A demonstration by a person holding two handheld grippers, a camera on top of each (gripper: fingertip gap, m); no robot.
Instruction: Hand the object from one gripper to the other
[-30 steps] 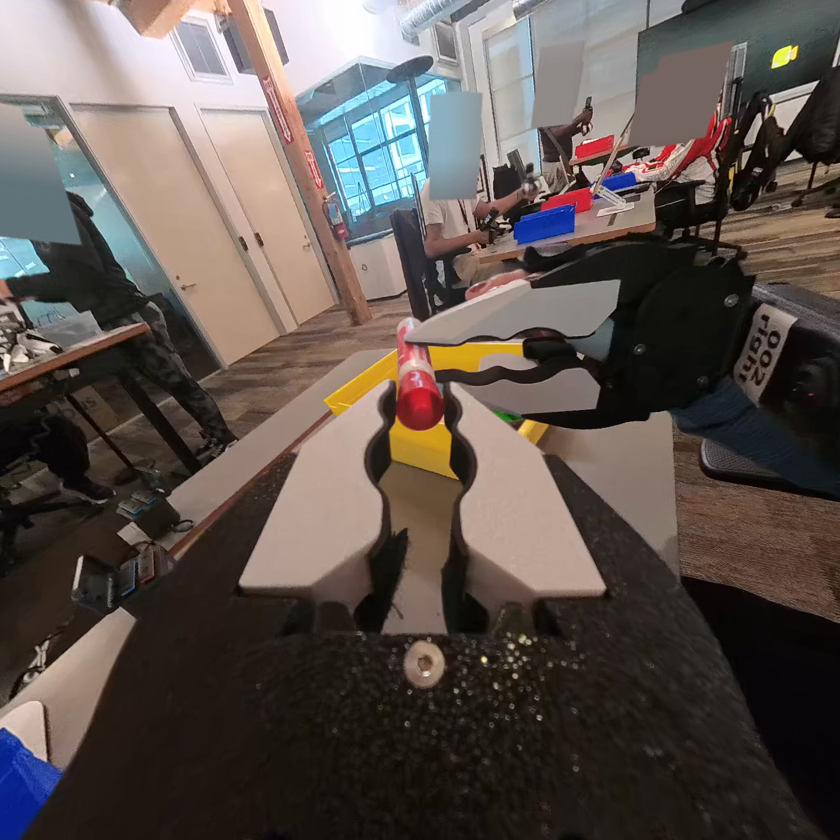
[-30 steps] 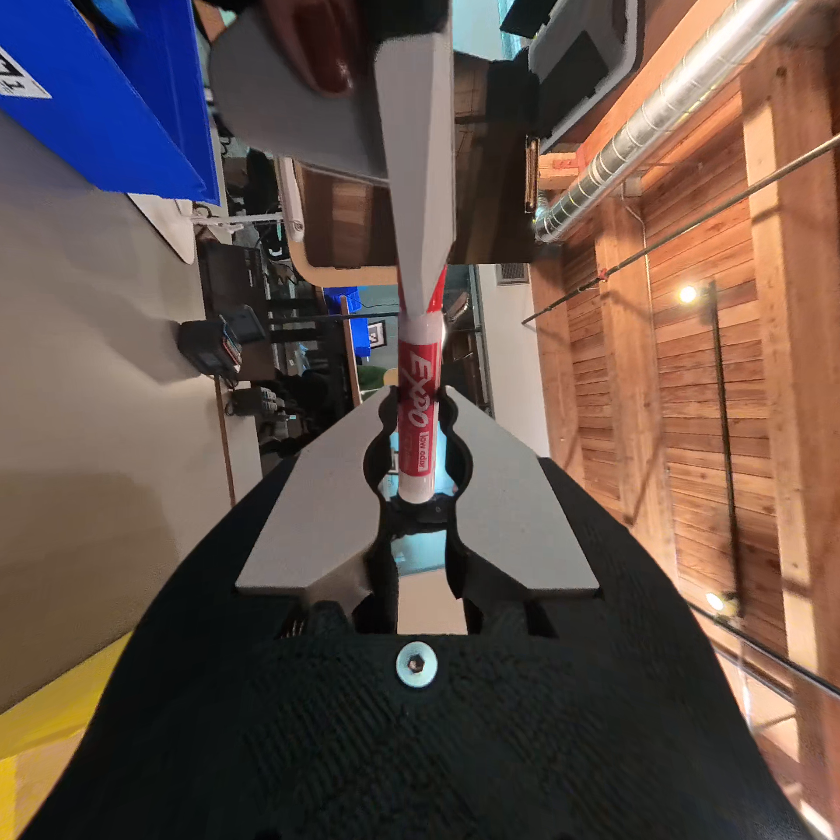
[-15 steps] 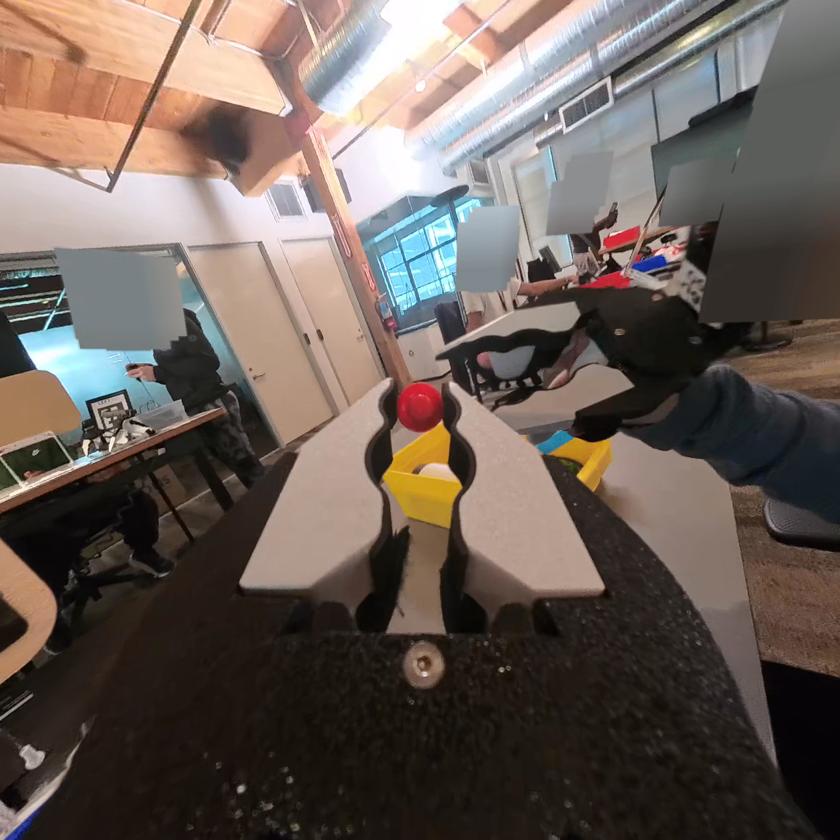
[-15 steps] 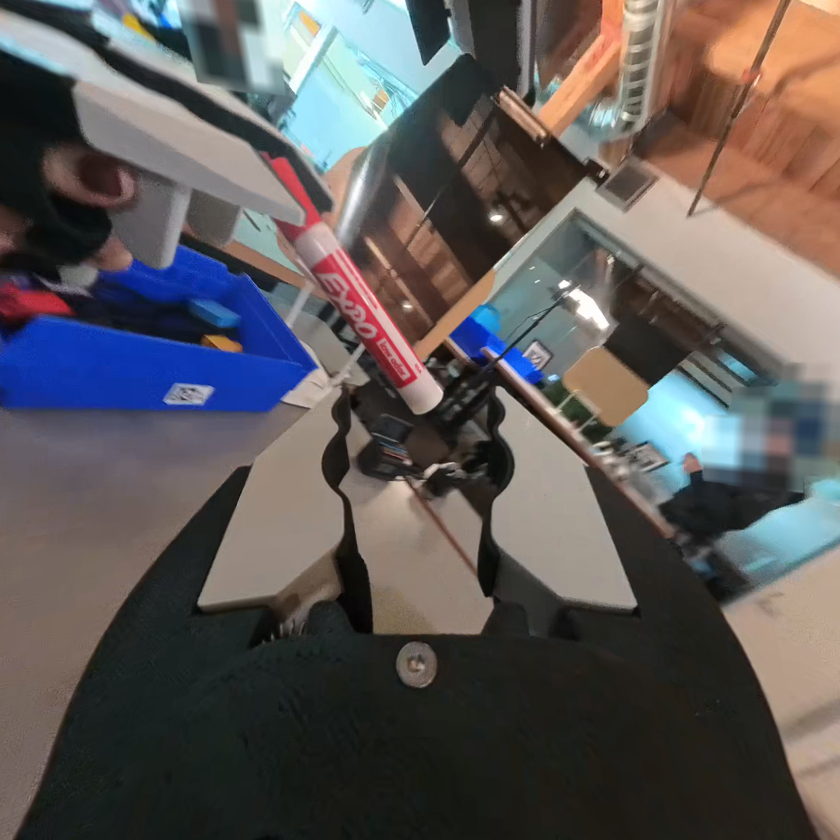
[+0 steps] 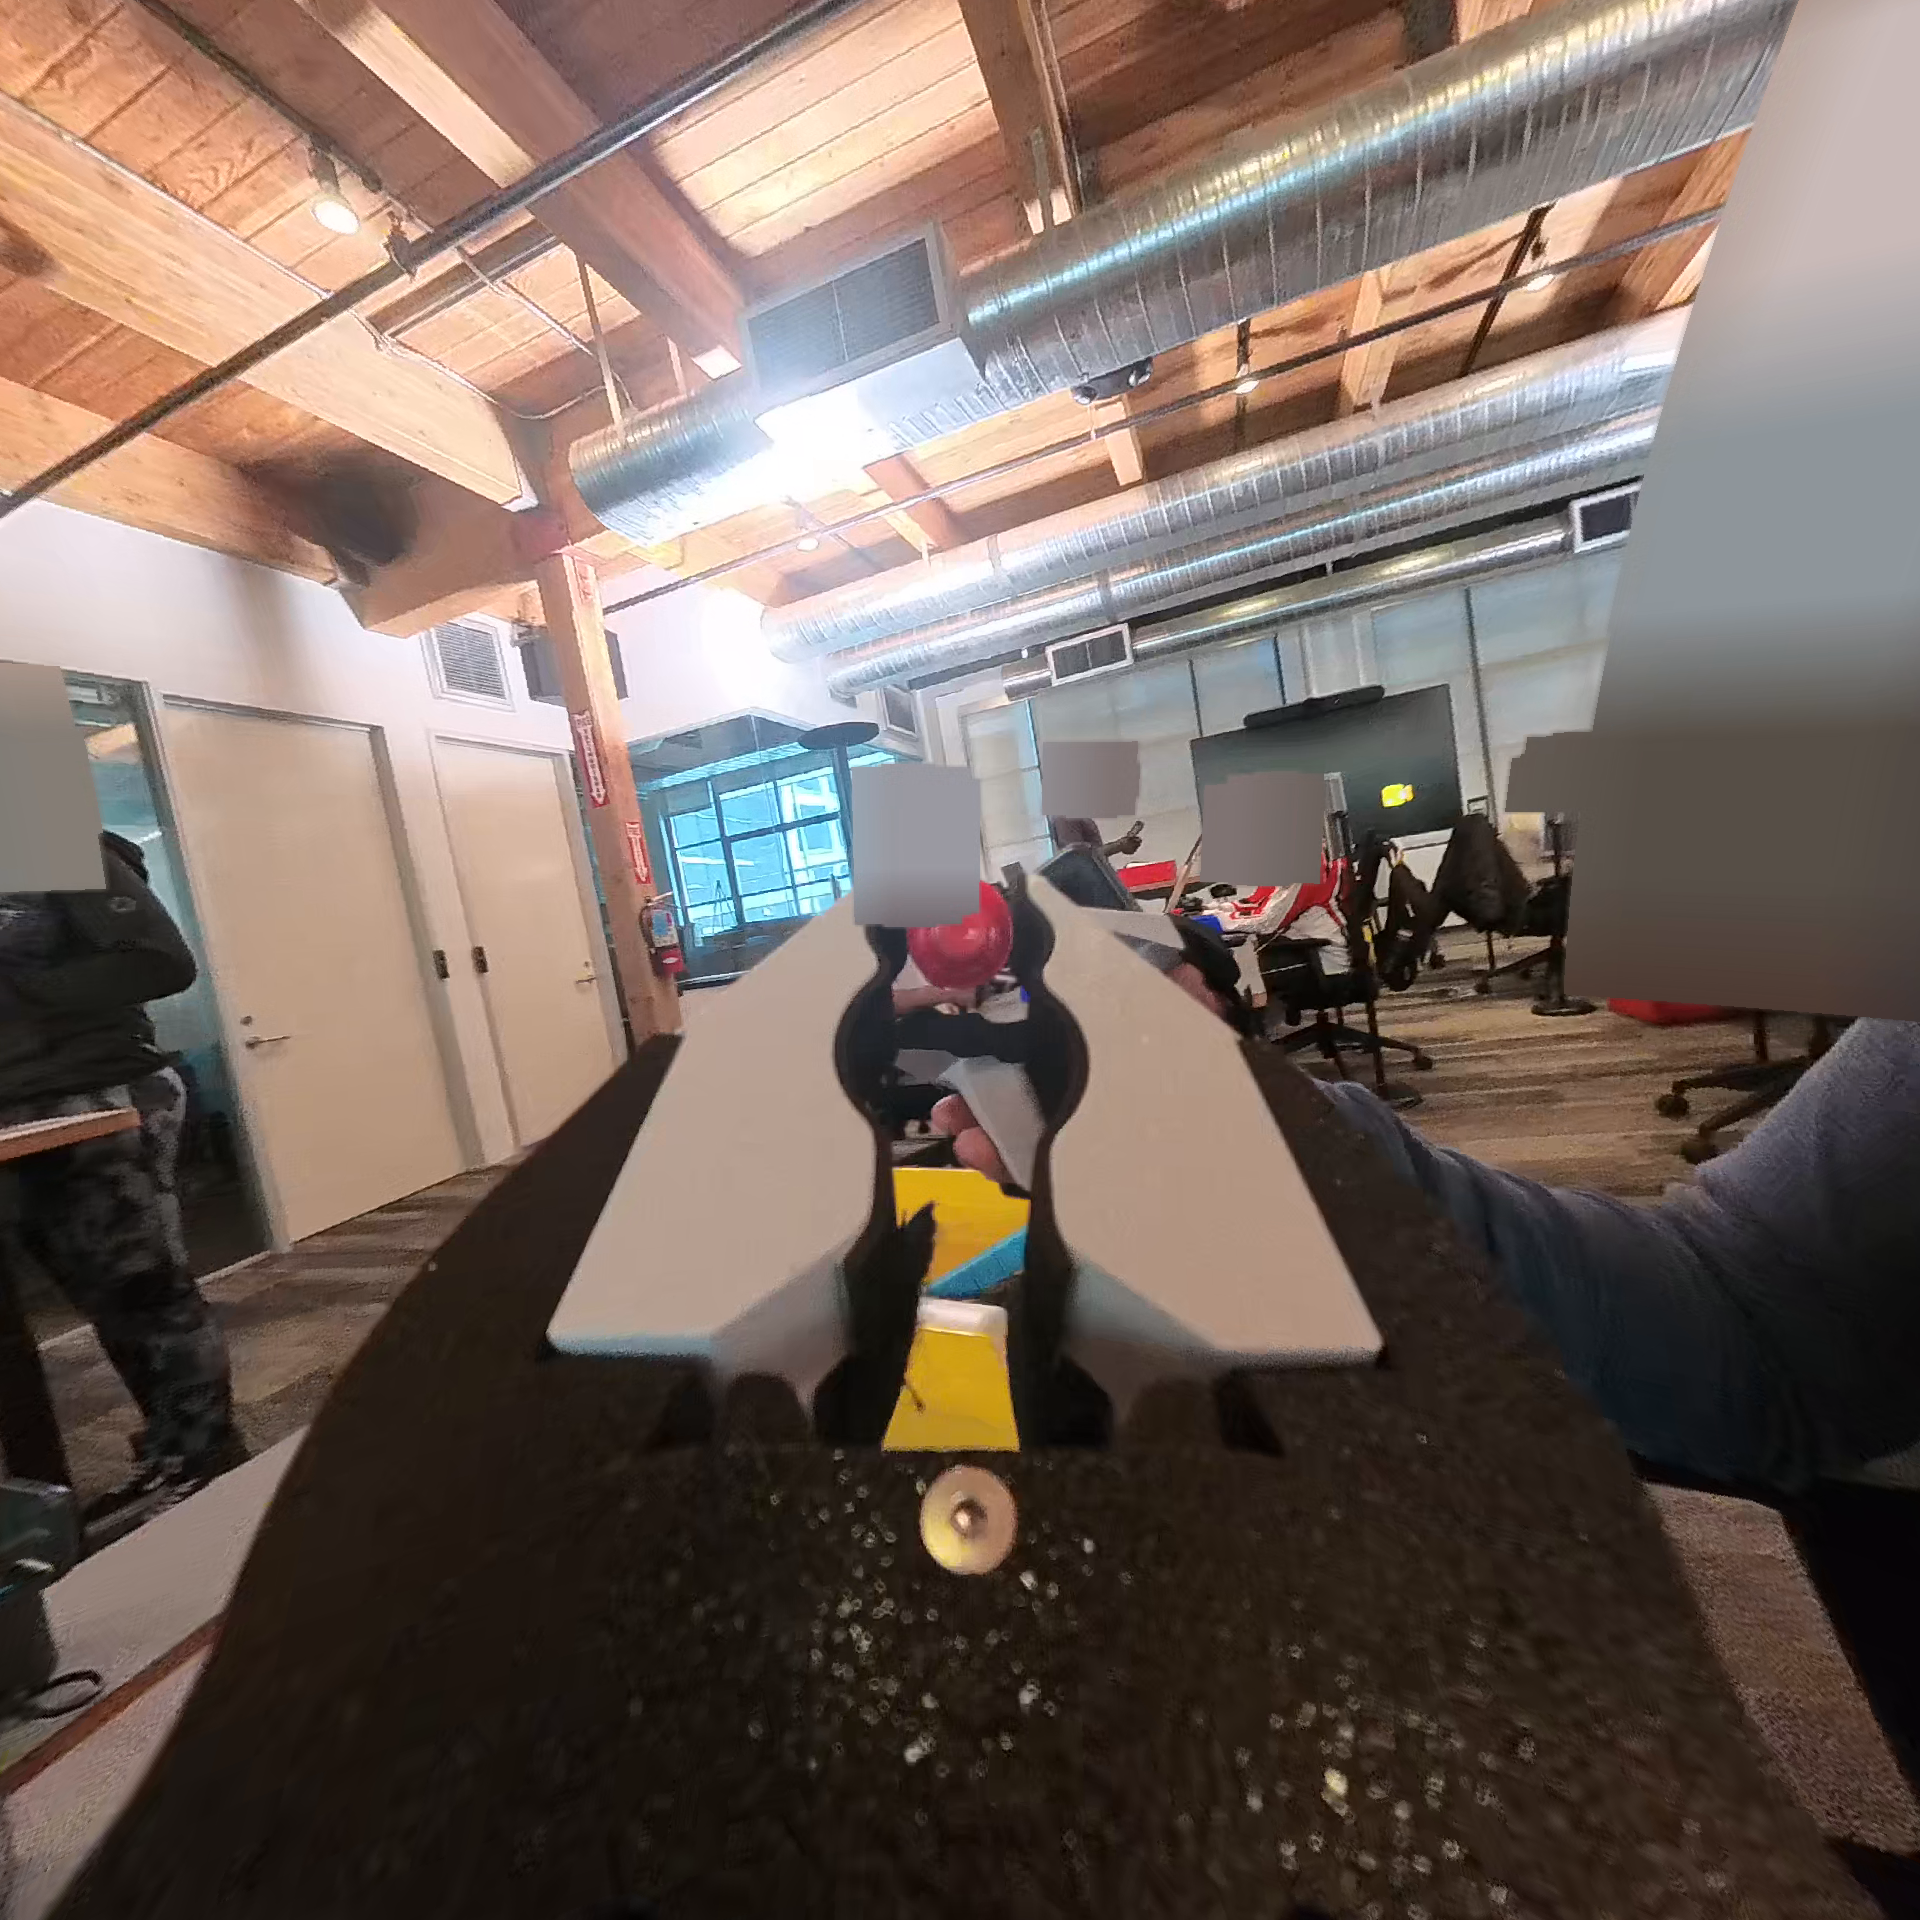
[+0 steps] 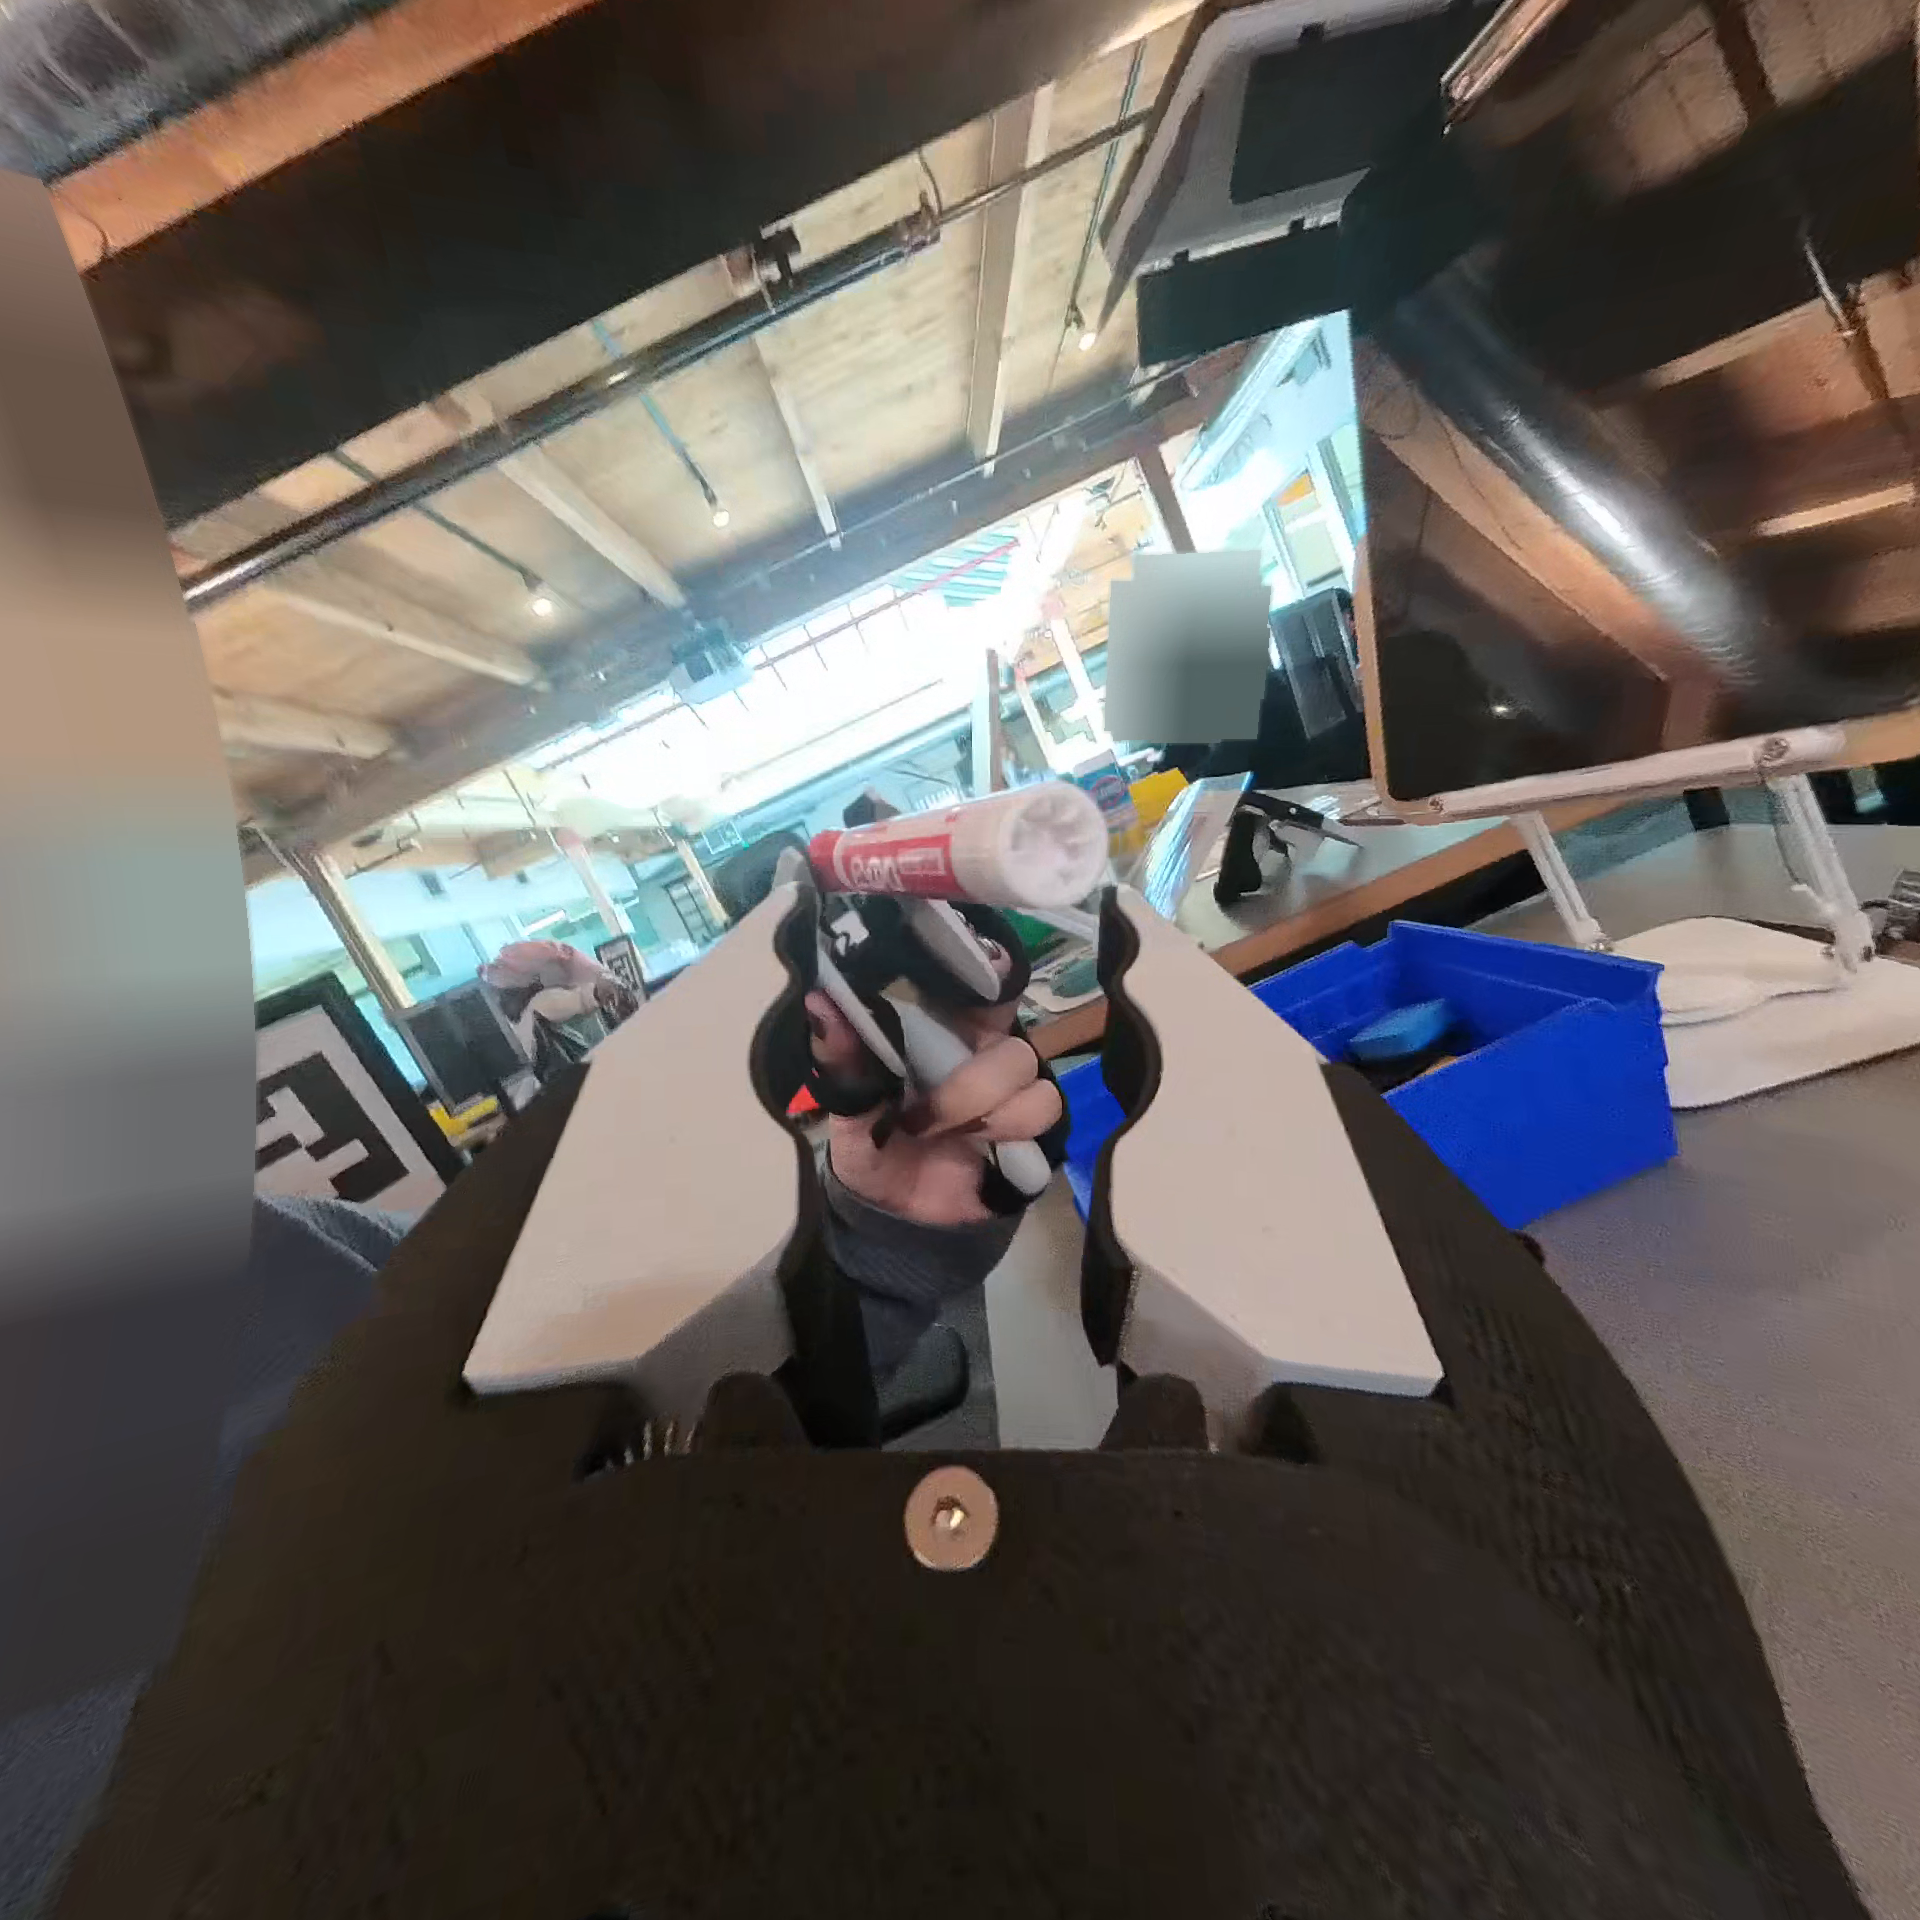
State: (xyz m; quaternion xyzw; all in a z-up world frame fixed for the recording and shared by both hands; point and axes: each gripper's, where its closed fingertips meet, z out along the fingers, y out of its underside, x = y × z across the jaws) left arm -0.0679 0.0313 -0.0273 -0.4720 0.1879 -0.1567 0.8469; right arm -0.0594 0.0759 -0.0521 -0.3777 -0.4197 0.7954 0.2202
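My left gripper (image 5: pixel 954 940) clenches the red marker (image 5: pixel 961 951) at its fingertips, centre frame. My right gripper (image 6: pixel 951 914) gapes wide, released, facing the marker's white end; blue bin (image 6: pixel 1496 1049) sits right, yellow bin (image 5: pixel 951 1387) below.

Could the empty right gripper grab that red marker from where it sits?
Probably yes. The right gripper is open, and the marker's white end points at it just past its fingertips with nothing between. The left gripper is shut on the red cap end, leaving the barrel free.

Marker (image 5: pixel 961 951) between left gripper (image 5: pixel 951 914) tips, above bin (image 5: pixel 951 1382).
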